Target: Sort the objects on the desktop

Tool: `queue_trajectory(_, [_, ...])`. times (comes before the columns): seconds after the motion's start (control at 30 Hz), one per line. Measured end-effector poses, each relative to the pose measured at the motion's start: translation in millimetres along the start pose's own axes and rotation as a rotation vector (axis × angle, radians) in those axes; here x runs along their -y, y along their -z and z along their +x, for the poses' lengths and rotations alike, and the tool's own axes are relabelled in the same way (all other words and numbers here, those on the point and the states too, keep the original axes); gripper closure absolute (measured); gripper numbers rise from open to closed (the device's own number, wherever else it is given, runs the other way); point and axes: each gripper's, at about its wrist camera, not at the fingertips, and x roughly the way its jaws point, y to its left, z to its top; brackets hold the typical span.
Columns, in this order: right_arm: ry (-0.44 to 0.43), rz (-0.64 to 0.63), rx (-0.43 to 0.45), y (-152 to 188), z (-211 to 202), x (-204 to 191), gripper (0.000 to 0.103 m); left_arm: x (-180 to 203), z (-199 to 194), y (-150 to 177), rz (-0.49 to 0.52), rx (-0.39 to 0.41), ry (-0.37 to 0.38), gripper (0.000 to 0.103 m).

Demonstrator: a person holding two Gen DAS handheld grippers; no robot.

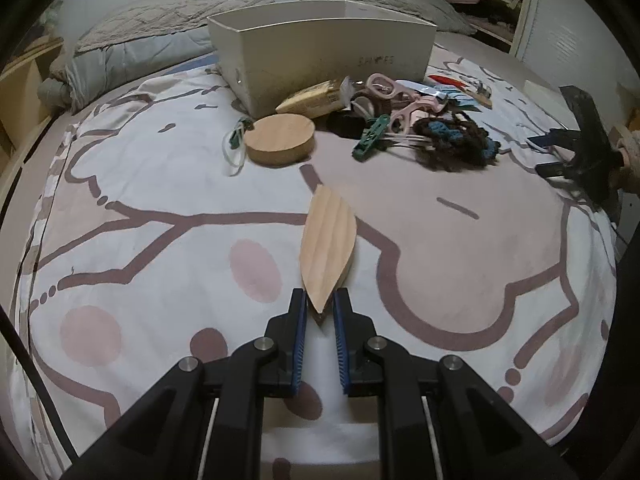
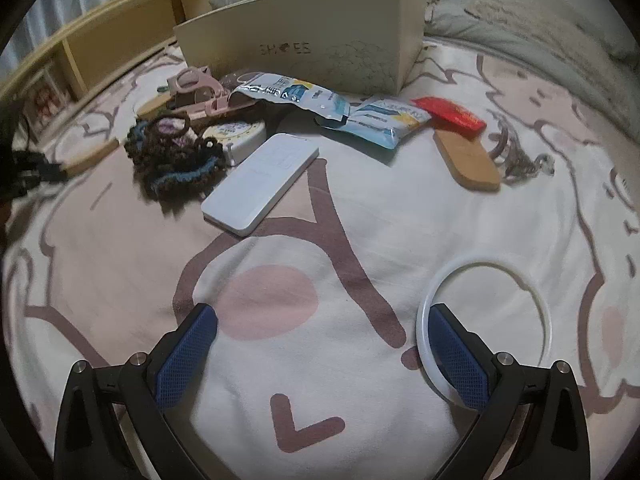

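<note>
My left gripper [image 1: 320,310] is shut on the near tip of a leaf-shaped wooden dish [image 1: 329,246], which points away over the bedspread. A cream shoe box [image 1: 324,60] stands at the back, and shows in the right wrist view [image 2: 304,38]. My right gripper [image 2: 322,344] is open and empty above the bedspread. Its right finger [image 2: 456,354] overlaps the near edge of a white ring [image 2: 536,298]. A white remote [image 2: 262,182], a dark crocheted piece [image 2: 172,164], snack packets [image 2: 384,120] and a wooden paddle [image 2: 468,160] lie before the box.
A round wooden lid [image 1: 280,140], a green clip [image 1: 370,138], pink scissors [image 1: 394,96] and a yellow packet [image 1: 312,98] lie in a pile by the box. The right gripper shows at the right edge [image 1: 576,152]. A wooden shelf [image 2: 108,36] stands at the left; pillows lie behind.
</note>
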Motion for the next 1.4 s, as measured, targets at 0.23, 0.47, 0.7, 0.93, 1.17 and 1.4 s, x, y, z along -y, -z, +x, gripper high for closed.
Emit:
queue_trajectory(0.23, [-0.123, 0.088, -0.036, -5.3, -17.9, 16.9, 0.0, -21.9, 3.8, -0.8, -0.079, 0.007, -0.054, 0.083])
queue_trajectory(0.47, [-0.097, 0.115, -0.046, -2.4, -20.1, 26.1, 0.0, -42.8, 7.7, -3.0, -0.153, 0.003, -0.162, 0.072])
queue_trajectory(0.7, [-0.098, 0.007, -0.065, -3.2, -10.0, 1.7, 0.0, -54.5, 1.1, -3.8, -0.21, 0.038, -0.167, 0.05])
queue_trajectory(0.93, [-0.207, -0.02, -0.061, -12.6, -9.9, -24.4, 0.0, -36.1, -15.8, -17.7, -0.179, 0.117, -0.1, 0.015])
queue_trajectory(1.17, [-0.215, -0.066, -0.057, -18.4, -17.8, -36.1, 0.0, -16.4, 0.3, -27.5, -0.125, 0.072, -0.099, 0.014])
queue_trajectory(1.4, [-0.117, -0.049, 0.003, -24.6, -40.7, -15.9, 0.0, -6.2, 15.7, -36.4, -0.107, 0.052, -0.075, 0.014])
